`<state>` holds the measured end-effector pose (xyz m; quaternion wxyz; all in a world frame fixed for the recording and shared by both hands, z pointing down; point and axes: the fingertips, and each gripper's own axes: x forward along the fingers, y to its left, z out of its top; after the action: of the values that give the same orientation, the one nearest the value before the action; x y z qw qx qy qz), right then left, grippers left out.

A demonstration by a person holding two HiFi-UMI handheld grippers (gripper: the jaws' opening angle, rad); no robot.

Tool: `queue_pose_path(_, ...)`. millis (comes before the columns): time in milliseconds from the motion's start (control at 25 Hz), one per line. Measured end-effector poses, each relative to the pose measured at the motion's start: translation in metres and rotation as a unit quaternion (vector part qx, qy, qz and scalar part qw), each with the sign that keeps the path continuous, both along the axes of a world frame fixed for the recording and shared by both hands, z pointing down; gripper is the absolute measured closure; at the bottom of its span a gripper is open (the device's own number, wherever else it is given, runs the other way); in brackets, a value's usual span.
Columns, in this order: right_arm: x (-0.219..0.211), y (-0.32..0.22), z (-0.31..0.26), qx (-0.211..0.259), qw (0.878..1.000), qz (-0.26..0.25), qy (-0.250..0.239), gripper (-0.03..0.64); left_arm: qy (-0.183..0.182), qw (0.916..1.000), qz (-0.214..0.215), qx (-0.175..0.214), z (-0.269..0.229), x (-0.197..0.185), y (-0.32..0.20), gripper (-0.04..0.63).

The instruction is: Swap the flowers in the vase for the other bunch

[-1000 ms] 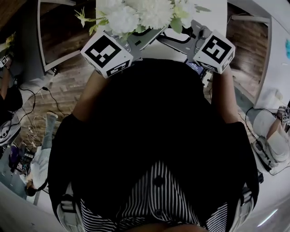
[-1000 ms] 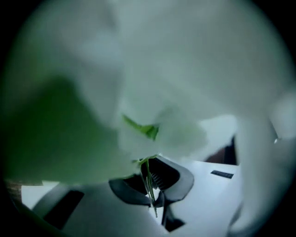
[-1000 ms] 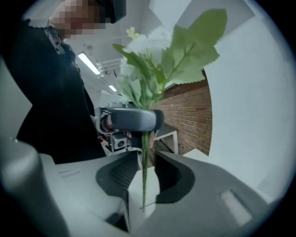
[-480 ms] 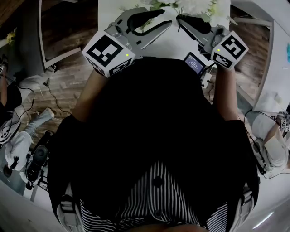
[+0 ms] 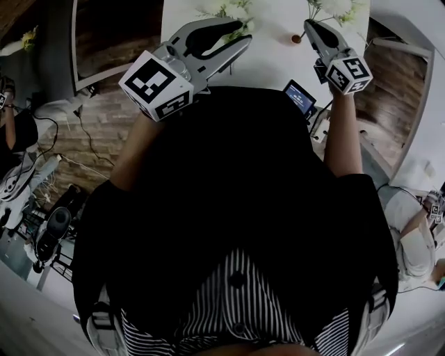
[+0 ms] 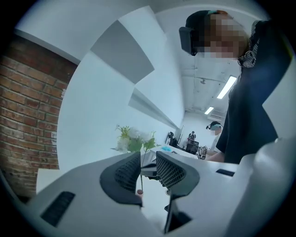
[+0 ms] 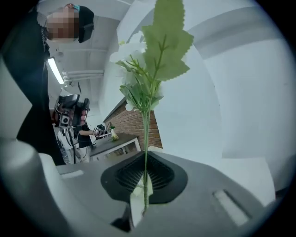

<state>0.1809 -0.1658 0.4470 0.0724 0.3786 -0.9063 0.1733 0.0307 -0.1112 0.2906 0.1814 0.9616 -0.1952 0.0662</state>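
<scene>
Jaws of the right gripper are closed on a thin green stem. We see the stem pinched between the ribbed pads and rising upright from them. It carries a large toothed leaf and pale blooms at its top. In the head view, this held bunch reaches the upper edge of the picture, above the right gripper's tips. The brownish lower end of the stem juts out just to the left of the tips.

Jaws of the left gripper stand wide apart, having just opened. We find nothing pressed by its meshed pads. Through the gap we see only the held bunch farther off, well clear of the pads.

In the head view, both grippers point away from the person over a white table. A second bunch of white flowers and green leaves sits just beyond the left gripper's tips. We cannot tell what it rests on. A small device with a lit screen lies near the table's close edge, just beside the right hand. A brick wall stands at the left in the left gripper view.
</scene>
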Motion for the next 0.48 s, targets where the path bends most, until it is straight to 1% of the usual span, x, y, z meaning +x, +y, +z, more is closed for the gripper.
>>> queue_pose_path(160, 0.002, 0.000, 0.029, -0.011, 1.000, 0.010, 0.007, 0.603, -0.005, 1.0000, 0.000, -0.004, 0.001, 0.007, 0.004, 0.489)
queue_pose_path(240, 0.012, 0.005, 0.039, -0.019, 1.000, 0.013, -0.002, 0.603, -0.009, 0.9999, 0.000, -0.005, 0.000, 0.019, 0.009, 0.489)
queue_pose_path(360, 0.024, 0.014, 0.056, -0.046, 0.999, 0.015, -0.019, 0.594, -0.014, 0.9999, -0.003, -0.008, 0.001, 0.032, 0.015, 0.491)
queue_pose_path(400, 0.024, 0.017, 0.060, -0.056, 0.998, 0.017, -0.020, 0.574, -0.012, 0.9999, -0.004, -0.009, 0.001, 0.032, 0.017, 0.492)
queue_pose_path(440, 0.024, 0.019, 0.063, -0.063, 0.998, 0.020, -0.020, 0.498, -0.010, 0.9999, -0.005, -0.011, 0.002, 0.031, 0.018, 0.493)
queue_pose_path(480, 0.022, 0.021, 0.063, -0.068, 0.997, 0.023, -0.018, 0.466, -0.008, 0.9999, -0.006, -0.014, 0.002, 0.029, 0.019, 0.494)
